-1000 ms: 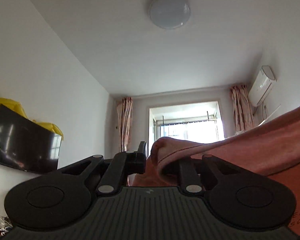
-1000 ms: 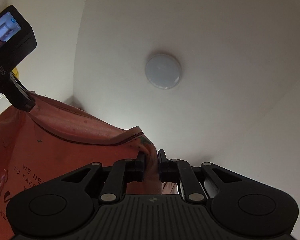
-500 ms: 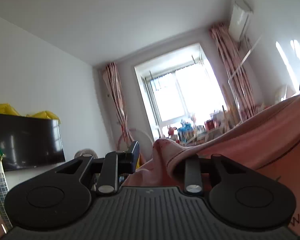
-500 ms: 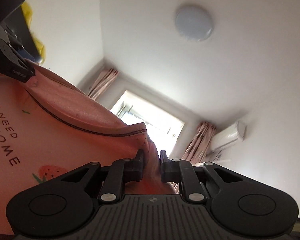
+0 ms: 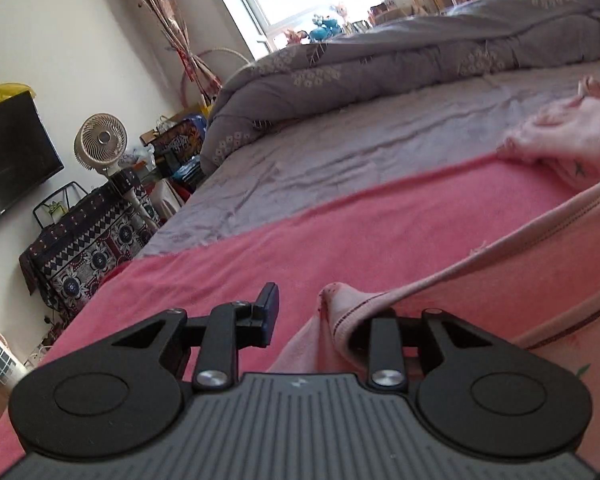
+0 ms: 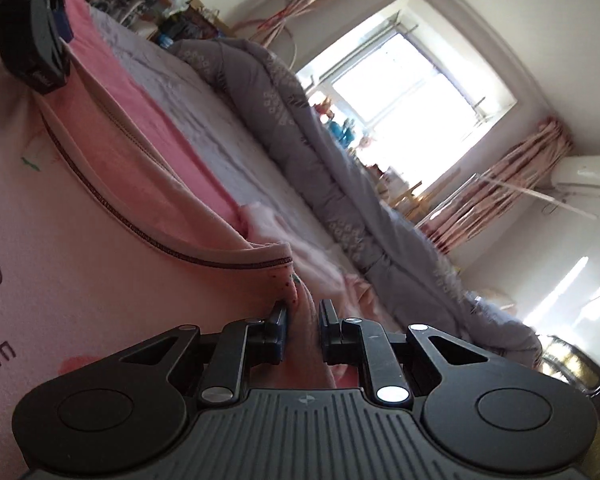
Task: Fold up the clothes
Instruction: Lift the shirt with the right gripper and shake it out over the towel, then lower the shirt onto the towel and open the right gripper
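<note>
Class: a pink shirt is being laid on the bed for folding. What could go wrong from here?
The fingers of the left gripper have just been opening; the pink shirt merely drapes over one finger and may snag or land crooked. The right gripper pinches a bunched edge, likely leaving wrinkles.

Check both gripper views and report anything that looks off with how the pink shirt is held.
The left gripper has just opened: the pink shirt only drapes over its right finger, while the left finger stands clear of the cloth. The right gripper has cloth bunched between its narrowly parted jaws. The shirt looks unevenly held over the pink blanket.
</note>
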Demonstrator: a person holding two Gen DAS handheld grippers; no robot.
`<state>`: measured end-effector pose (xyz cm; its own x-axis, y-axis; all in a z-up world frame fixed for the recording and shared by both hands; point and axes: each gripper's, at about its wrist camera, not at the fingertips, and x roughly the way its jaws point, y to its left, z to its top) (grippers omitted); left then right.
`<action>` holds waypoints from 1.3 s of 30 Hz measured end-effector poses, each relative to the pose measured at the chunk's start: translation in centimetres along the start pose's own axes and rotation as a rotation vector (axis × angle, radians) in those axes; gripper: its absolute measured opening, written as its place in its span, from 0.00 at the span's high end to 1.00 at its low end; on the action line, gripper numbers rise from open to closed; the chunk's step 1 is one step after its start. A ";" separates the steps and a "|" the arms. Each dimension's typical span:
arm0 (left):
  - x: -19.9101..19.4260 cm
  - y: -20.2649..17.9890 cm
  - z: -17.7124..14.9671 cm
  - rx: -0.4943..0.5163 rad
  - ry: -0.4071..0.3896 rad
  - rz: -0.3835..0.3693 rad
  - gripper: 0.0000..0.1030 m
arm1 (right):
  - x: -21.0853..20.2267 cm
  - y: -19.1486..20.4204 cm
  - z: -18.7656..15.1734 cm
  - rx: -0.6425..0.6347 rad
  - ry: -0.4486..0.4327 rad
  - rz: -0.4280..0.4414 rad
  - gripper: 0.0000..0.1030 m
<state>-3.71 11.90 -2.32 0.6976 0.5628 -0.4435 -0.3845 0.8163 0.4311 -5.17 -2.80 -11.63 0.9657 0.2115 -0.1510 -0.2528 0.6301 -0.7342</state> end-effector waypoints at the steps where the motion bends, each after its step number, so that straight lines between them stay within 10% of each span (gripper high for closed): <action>1: -0.4 0.9 1.2 0.019 -0.005 -0.009 0.62 | 0.2 -0.5 0.6 0.017 -0.010 0.000 0.81; 6: 3.8 0.2 2.4 0.210 0.149 -0.045 0.44 | 3.1 -5.3 0.1 0.085 0.137 0.125 0.44; 13: 2.2 0.2 -0.1 0.362 0.021 -0.030 0.30 | 2.6 -8.1 -0.5 0.240 0.143 0.320 0.16; 23: 2.1 6.7 2.4 0.106 0.184 -0.290 0.20 | 3.4 -19.7 -3.6 0.814 0.246 0.505 0.13; 31: 3.2 5.4 2.3 0.057 0.280 -0.322 0.17 | 1.4 -16.1 -3.3 0.597 0.258 0.425 0.20; 39: 1.8 9.5 1.5 -0.069 0.305 -0.520 0.13 | 2.7 -13.3 -3.6 0.485 0.310 0.406 0.25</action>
<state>-5.18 20.46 2.19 0.6037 0.0910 -0.7920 -0.0849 0.9952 0.0495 1.03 -13.30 -4.63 0.7437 0.3229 -0.5853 -0.5252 0.8240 -0.2127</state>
